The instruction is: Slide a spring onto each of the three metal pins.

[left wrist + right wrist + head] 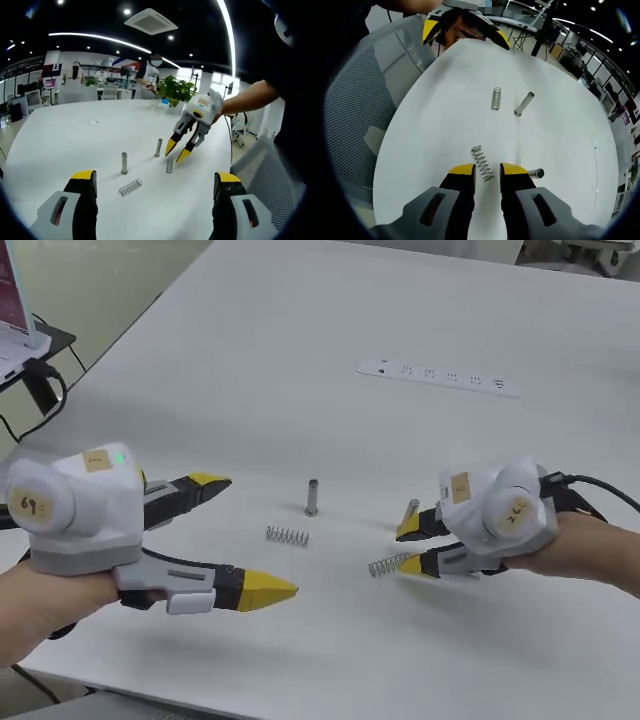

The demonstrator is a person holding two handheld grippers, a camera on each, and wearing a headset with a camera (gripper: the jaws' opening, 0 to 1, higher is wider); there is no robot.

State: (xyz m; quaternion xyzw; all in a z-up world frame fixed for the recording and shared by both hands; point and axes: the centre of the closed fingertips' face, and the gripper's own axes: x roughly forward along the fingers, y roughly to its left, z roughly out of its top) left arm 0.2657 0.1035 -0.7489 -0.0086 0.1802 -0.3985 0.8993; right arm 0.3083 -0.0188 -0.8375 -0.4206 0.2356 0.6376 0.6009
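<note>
The right claw [487, 171] was drawn in narrow around a spring [483, 162] lying on the white table [445, 115]. A sliver of gap showed on each side, so it straddled the spring rather than pinched it. A metal pin [536, 173] was just beside its right jaw. Further out a second pin [524, 103] stood near a second spring [496, 97]. Beyond those the left claw [240, 535] was spread wide and held nothing. The spring looked light and thin, squashy along its length and likely to roll or flick away under a hard pinch. It would probably be best taken gently across the coils near one end, leaving the other end free for the pin. The right gripper view made the gap beside the spring plain, where in the head view the lower jaw hid that end. The head view added a power strip [440, 378] far across the table, and the left gripper view showed both pins upright.
</note>
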